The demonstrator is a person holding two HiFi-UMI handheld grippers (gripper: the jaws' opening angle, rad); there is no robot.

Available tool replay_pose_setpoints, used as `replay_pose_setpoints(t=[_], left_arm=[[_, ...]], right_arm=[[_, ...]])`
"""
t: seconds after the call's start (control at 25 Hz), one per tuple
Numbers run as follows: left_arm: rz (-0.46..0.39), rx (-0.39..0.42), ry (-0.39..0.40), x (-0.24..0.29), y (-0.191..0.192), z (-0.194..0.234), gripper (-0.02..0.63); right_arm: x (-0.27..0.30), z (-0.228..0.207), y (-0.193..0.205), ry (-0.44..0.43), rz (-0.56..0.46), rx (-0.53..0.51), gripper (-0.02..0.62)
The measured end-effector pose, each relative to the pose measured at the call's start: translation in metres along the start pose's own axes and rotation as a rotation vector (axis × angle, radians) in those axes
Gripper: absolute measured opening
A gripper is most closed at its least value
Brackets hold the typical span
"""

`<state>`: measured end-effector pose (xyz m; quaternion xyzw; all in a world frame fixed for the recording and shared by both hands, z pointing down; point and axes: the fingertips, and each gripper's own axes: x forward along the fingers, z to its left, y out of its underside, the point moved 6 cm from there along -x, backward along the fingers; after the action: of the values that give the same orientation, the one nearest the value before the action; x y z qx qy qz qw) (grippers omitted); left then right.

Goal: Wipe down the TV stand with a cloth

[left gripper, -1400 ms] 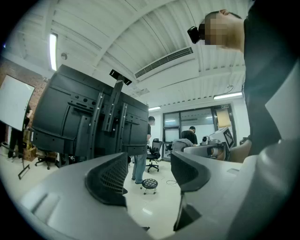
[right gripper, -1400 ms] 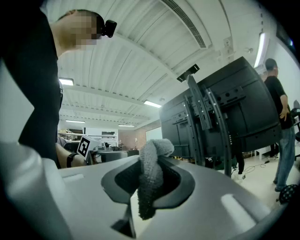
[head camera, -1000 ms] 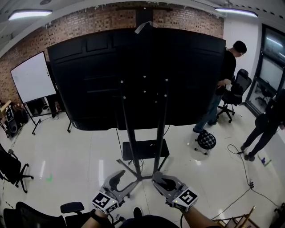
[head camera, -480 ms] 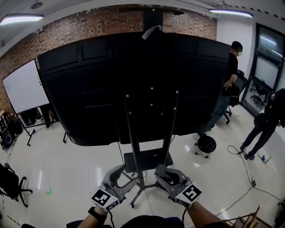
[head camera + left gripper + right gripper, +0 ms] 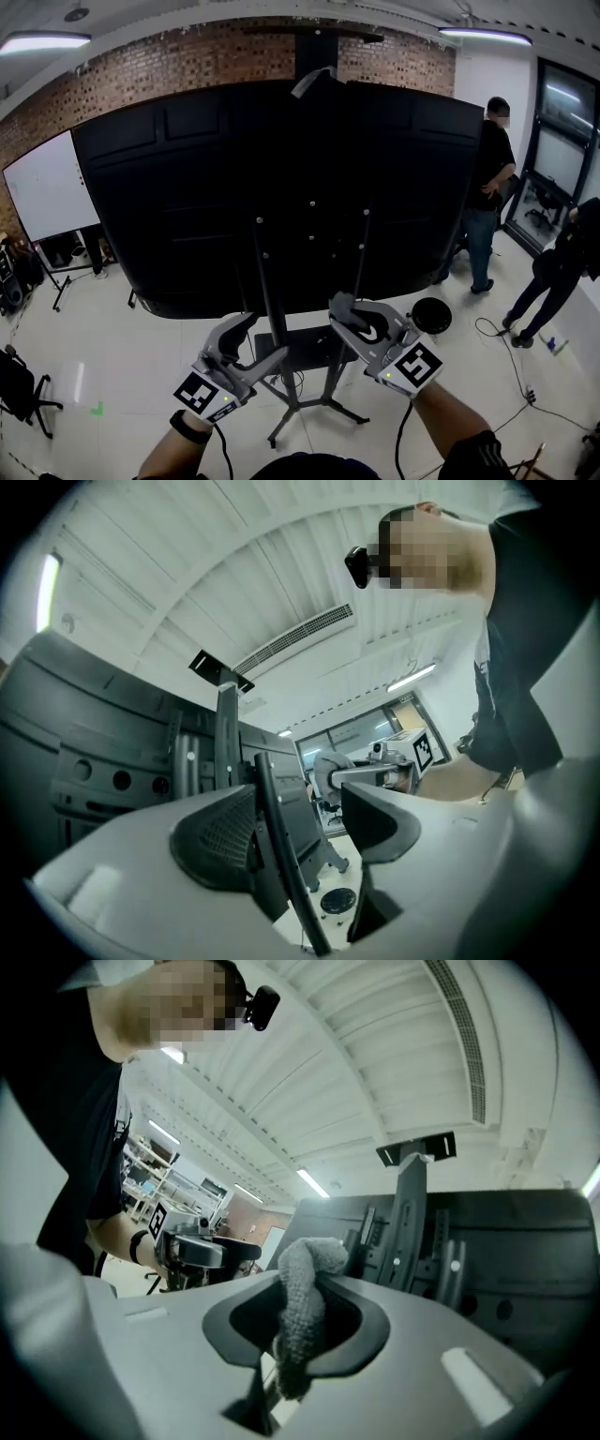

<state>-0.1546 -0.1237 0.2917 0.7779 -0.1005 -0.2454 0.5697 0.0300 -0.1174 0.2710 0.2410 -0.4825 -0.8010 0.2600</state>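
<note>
Two hand-held grippers, nearest the camera, both raised toward the TV stand (image 5: 292, 398).

Right gripper (image 5: 298, 1335): jaws pressed together on a grey cloth (image 5: 305, 1279). The cloth is bunched above the jaws and hangs down between them. In the head view this gripper sits just beside the stand's right upright (image 5: 359, 253), close under the lower edge of the screen.

Left gripper (image 5: 305, 832): jaws spread, holding nothing. The stand's left upright (image 5: 265, 281) runs slantwise across the gap, close against one jaw. Contact cannot be told. This gripper is lower than the right one, level with the stand's black shelf plate (image 5: 309, 345).

Stand: two thin dark uprights rising from splayed legs on a glossy white floor (image 5: 112, 356). It carries a large black screen (image 5: 187, 187), seen from the back, which fills most of the head view.

Further out, left: a whiteboard (image 5: 42, 192) on its own frame, and an office chair (image 5: 19, 384) at the frame edge.

Further out, right: a round stool (image 5: 431, 314) near the screen's lower corner and a cable (image 5: 511, 352) trailing on the floor. One person (image 5: 492, 178) in dark clothes stands there, and a second person (image 5: 562, 262) is at the edge.

Back: a brick wall (image 5: 187, 61) under ceiling strip lights.
</note>
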Motion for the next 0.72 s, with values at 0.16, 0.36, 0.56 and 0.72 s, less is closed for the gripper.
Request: replay_pose_setpoints(t=[0.16,0.36,0.56,0.72], left_arm=[[-0.016,0.099,0.013,0.030,-0.039,0.018,0.310],[-0.006,0.184,0.016,0.067,-0.073,0.042,0.299],[-0.046,0.189,0.020,0.106,-0.116,0.069,0.299],[-0.061,0.227,0.009,0.132,-0.149,0.089,0.299]], right_arm=[[0.023,-0.046,-0.034,-0.004,-0.001,-0.130,0.061],[0.049,-0.090,-0.080,-0.019,-0.036,-0.269,0.061],[0.079,-0.133,-0.121,0.014,-0.032,-0.421,0.061],[0.106,-0.172,-0.151,0.047,-0.002,-0.478,0.061]])
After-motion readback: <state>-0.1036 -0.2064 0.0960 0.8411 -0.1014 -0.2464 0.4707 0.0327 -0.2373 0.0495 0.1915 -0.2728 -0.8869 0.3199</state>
